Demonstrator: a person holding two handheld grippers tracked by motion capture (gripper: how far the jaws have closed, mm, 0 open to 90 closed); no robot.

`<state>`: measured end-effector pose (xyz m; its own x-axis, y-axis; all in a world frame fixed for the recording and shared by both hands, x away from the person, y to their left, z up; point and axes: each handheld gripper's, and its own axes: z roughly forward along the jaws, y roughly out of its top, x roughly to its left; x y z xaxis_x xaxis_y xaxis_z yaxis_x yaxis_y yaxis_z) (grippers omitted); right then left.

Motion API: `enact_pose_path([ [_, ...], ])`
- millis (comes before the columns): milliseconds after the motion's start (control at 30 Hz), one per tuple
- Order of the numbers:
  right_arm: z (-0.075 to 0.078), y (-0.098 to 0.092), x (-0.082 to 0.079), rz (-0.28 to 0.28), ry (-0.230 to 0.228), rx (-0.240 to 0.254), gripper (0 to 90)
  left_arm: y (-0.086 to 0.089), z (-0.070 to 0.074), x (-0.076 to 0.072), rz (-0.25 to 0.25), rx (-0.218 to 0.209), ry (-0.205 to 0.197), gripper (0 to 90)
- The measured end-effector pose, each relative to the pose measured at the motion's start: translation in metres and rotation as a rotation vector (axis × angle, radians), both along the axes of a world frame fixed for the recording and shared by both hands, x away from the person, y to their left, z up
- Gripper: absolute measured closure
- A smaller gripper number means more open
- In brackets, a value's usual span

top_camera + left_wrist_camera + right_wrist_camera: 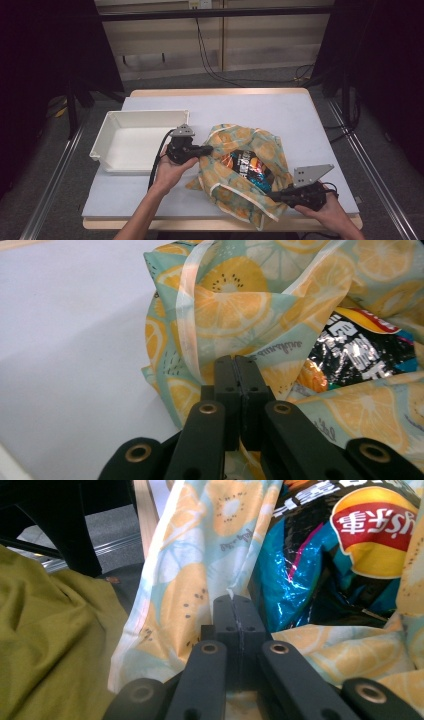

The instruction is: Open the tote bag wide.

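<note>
Pinching bag's L edge w/ left gripper, jaws clamped tight on cloth. Right gripper is nipping bag's near-R rim, jaws closed on fabric. Bag is lying mid-table, mouth agape, chip packet sitting inside; white tray resting just L.

chip bag: red-and-yellow logo with white Chinese characters, upside down, can't make them out | fruit-print bag: small script line, too blurry
</note>
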<state>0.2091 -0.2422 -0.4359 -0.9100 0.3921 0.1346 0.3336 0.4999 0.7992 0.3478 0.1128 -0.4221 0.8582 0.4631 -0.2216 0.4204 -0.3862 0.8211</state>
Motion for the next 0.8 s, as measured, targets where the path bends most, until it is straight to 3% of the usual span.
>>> enact_pose_path([
  [67, 0.002, 0.001, 0.001, -0.015, -0.01, 0.008, 87.5, 0.001, 0.002, -0.003, -0.027, -0.04, -0.006, 87.3],
  [100, 0.002, 0.001, 0.001, -0.015, -0.01, 0.008, 87.5, 0.001, 0.002, -0.003, -0.027, -0.04, -0.006, 83.9],
  [133, 0.007, 0.0, 0.003, -0.042, -0.03, 0.031, 76.4, 0.001, 0.005, -0.007, -0.03, -0.048, -0.021, 80.7],
  [200, 0.014, -0.002, 0.005, -0.064, -0.045, 0.049, 71.7, 0.0, 0.009, -0.01, -0.041, -0.073, -0.03, 77.0],
  [300, 0.023, -0.003, 0.009, -0.102, -0.072, 0.055, 61.6, -0.001, 0.015, -0.015, -0.053, -0.075, -0.047, 66.4],
  [333, 0.025, -0.004, 0.011, -0.113, -0.075, 0.062, 60.2, -0.002, 0.017, -0.017, -0.064, -0.089, -0.045, 64.9],
  [500, 0.035, -0.012, 0.017, -0.167, -0.098, 0.091, 54.5, -0.006, 0.026, -0.022, -0.067, -0.083, -0.072, 54.8],
  [600, 0.047, -0.023, 0.019, -0.225, -0.133, 0.107, 52.9, -0.008, 0.035, -0.026, -0.073, -0.098, -0.089, 54.0],
  [667, 0.053, -0.029, 0.02, -0.262, -0.146, 0.121, 52.9, -0.01, 0.039, -0.028, -0.088, -0.107, -0.076, 55.0],
  [800, 0.055, -0.04, 0.025, -0.317, -0.148, 0.117, 50.6, -0.014, 0.047, -0.034, -0.109, -0.122, -0.099, 57.6],
])
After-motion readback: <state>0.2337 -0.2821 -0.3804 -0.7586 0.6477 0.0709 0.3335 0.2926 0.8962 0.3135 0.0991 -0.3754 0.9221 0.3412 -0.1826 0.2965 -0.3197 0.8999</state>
